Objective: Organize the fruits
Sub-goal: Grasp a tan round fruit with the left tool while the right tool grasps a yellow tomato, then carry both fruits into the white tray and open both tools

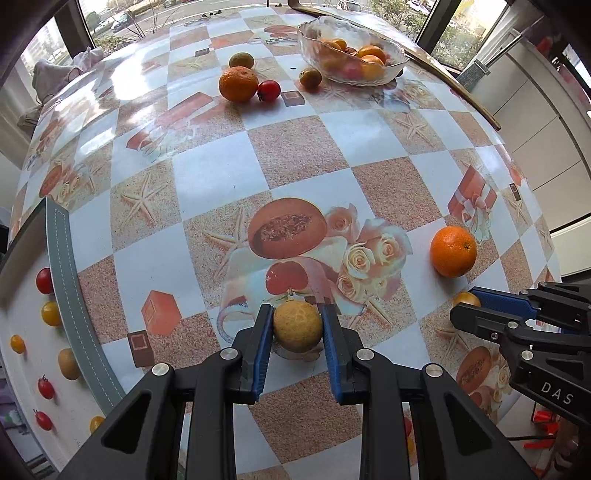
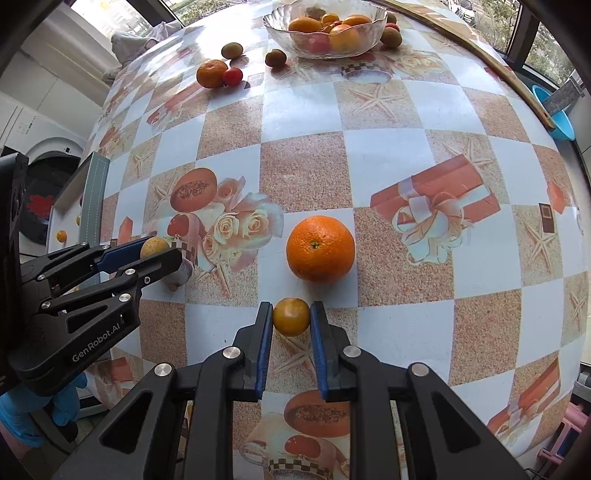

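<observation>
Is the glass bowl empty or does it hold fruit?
Holds fruit: the glass bowl has oranges and other fruit piled inside.

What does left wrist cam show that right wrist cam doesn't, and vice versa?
Only the left wrist view: a row of small red and yellow tomatoes on the white tray at the table's left edge.

Only the right wrist view: a blue basin past the table's far right edge, a washing machine on the left, and a blue-gloved hand.

Both: the left gripper shut on a yellowish fruit, the right gripper shut on a small yellow-orange fruit, the large orange between them, and the glass bowl of fruit at the far end.
</observation>
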`<state>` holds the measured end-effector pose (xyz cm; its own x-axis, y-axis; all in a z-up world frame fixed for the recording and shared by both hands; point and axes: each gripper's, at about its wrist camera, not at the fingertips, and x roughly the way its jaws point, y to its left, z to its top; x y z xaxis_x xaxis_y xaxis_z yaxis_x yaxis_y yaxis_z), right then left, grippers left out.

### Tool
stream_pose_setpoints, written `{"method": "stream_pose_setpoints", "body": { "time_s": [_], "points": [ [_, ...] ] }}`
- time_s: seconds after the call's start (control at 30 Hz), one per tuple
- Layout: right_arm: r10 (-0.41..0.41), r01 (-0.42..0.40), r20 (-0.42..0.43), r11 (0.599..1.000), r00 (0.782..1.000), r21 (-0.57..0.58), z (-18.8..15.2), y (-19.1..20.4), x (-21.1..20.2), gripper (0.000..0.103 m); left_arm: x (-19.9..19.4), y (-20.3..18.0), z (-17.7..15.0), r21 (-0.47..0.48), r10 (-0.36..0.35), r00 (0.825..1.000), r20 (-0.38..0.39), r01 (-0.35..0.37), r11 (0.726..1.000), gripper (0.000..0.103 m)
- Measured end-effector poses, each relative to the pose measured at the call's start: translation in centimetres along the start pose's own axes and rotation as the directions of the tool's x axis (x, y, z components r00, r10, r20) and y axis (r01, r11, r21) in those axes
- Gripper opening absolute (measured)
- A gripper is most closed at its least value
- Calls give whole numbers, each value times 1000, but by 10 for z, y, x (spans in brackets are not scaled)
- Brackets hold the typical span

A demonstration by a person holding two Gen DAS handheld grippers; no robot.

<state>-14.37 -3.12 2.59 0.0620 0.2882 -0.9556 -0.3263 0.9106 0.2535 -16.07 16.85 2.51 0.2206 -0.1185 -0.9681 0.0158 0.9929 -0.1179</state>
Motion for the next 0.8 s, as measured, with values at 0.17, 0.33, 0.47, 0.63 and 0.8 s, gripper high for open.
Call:
{"method": "stream_pose_setpoints", "body": {
  "time_s": [0.17, 0.33, 0.47, 0.63, 0.8],
  "points": [
    [8, -7, -9, 1000, 1000, 17, -4, 0, -8, 22, -18, 11, -7, -12, -9, 1000, 16, 9, 1000, 28],
    [12, -12, -4, 1000, 1000, 11, -4, 7, -15, 22, -36, 13, -22, -20, -6, 999, 33, 6, 1000, 28],
    [14, -14, 1, 1000, 1000, -2, -1, 16, -19, 22, -46, 14, -28, -28, -2, 999, 49, 4, 1000, 28],
    [12, -12, 4, 999, 1000, -30, 2, 29, -23, 22, -58, 22, -34, -54, 10, 997, 77, -5, 999, 28],
    [12, -11, 4, 997, 1000, -73, 8, 49, -25, 22, -63, 37, -39, -101, 22, 995, 96, -12, 995, 28]
  ]
}}
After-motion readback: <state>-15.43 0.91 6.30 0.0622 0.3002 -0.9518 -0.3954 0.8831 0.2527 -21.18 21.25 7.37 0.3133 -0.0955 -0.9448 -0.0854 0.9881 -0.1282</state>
